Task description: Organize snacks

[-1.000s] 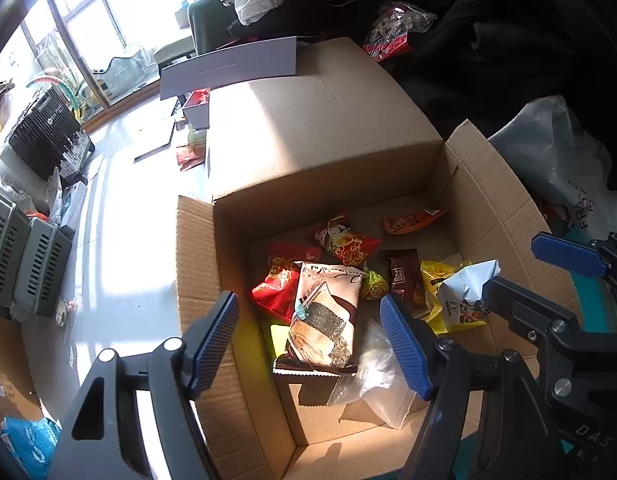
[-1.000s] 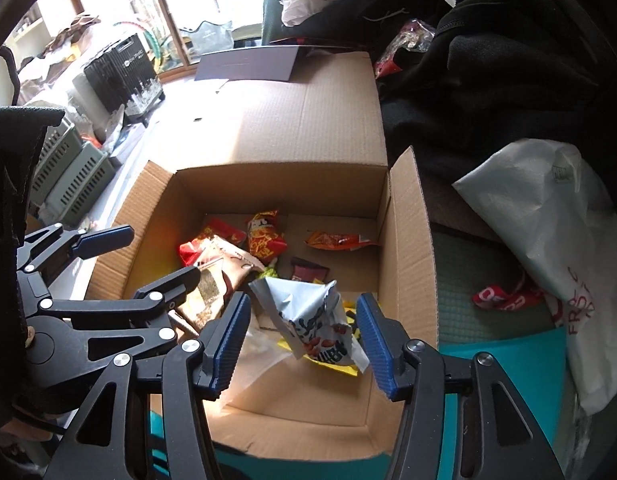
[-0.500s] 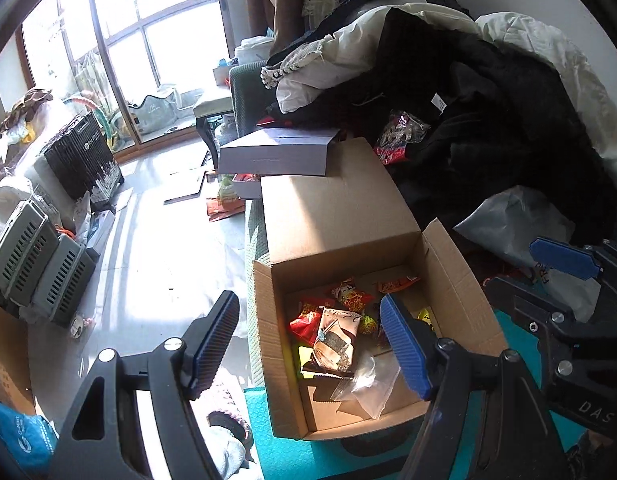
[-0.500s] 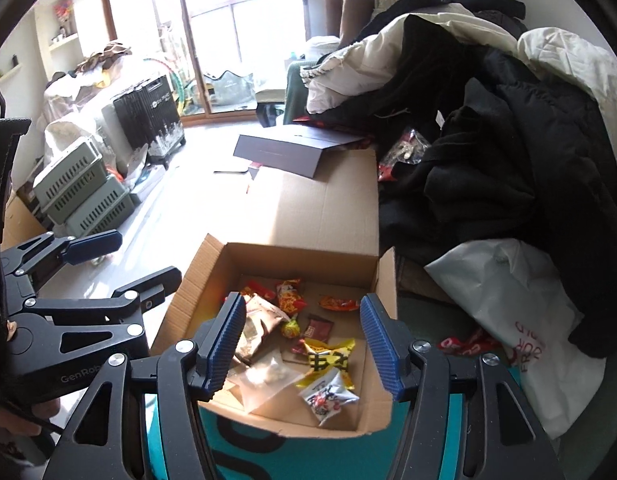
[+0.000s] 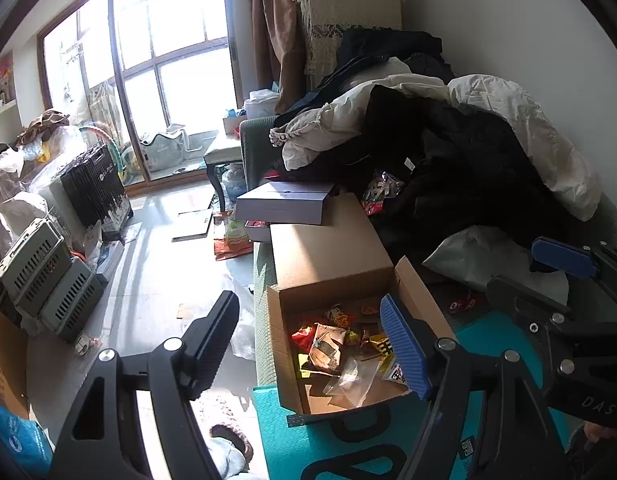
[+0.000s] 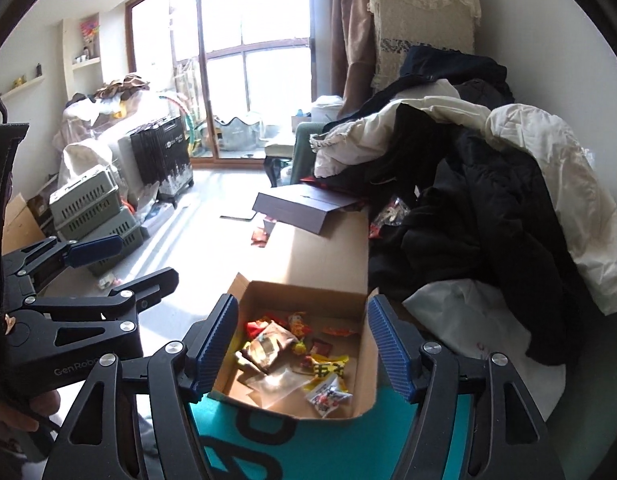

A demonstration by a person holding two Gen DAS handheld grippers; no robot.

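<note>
An open cardboard box (image 5: 283, 364) sits on a teal mat, well below both grippers. In it lie several snacks: a brown packet (image 6: 268, 344), a yellow packet (image 6: 328, 366), a white packet (image 6: 328, 394) near the front wall and a clear bag (image 6: 274, 386). My left gripper (image 5: 314, 340) is open and holds nothing. My right gripper (image 6: 304, 346) is also empty and its jaws are opening. Each view shows the other gripper alongside: the right gripper (image 5: 544, 276) and the left gripper (image 6: 124, 264). The box (image 6: 304, 300) shows between the right fingers, far beyond them.
A heap of dark and white clothes (image 6: 488, 184) covers the sofa to the right, with a white plastic bag (image 6: 460, 312) beside the box. A flat purple box (image 5: 282, 202) lies beyond the long cardboard flap. Grey crates (image 5: 44, 268) stand at the left of the sunlit floor.
Both grippers have risen and drawn back from the box, which now looks small. The white packet that was between the right jaws now lies in the box.
</note>
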